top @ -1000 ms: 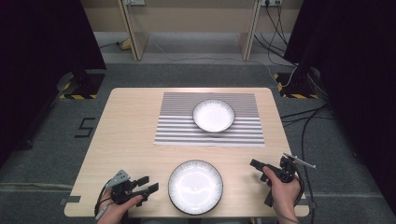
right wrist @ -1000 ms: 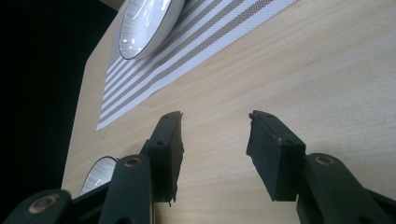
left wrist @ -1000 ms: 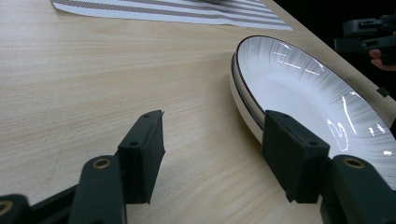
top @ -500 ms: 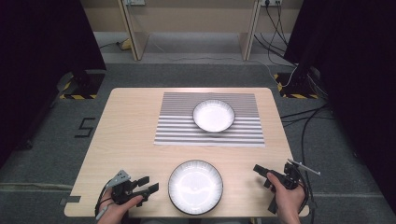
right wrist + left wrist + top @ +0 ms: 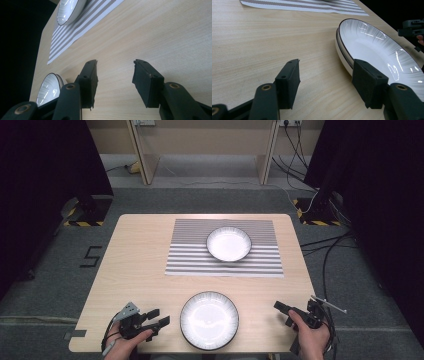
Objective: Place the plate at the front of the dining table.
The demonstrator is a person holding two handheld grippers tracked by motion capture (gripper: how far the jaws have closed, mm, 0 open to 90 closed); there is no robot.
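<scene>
- Left gripper [image 5: 159, 317] sits low over the table [image 5: 140, 265] near its front left corner, jaws spread apart with nothing between them; in the left gripper view its gripper [image 5: 325, 83] has one jaw just beside the rim of the near plate [image 5: 384, 55], though contact cannot be judged.
- Right gripper [image 5: 283, 311] is held near the front right corner, jaws parted and empty; in the right gripper view its gripper [image 5: 115, 80] frames bare wood.
- Near plate [image 5: 209, 320], white with a dark rim, lies at the middle of the table's front edge, between the two grippers.
- Far plate [image 5: 229, 244] of the same look rests on the striped mat [image 5: 190, 255], right of the mat's centre.
- Striped mat covers the middle of the table's back half, close to the back edge.
- Dark cables [image 5: 325, 250] trail on the floor off the table's right edge.
</scene>
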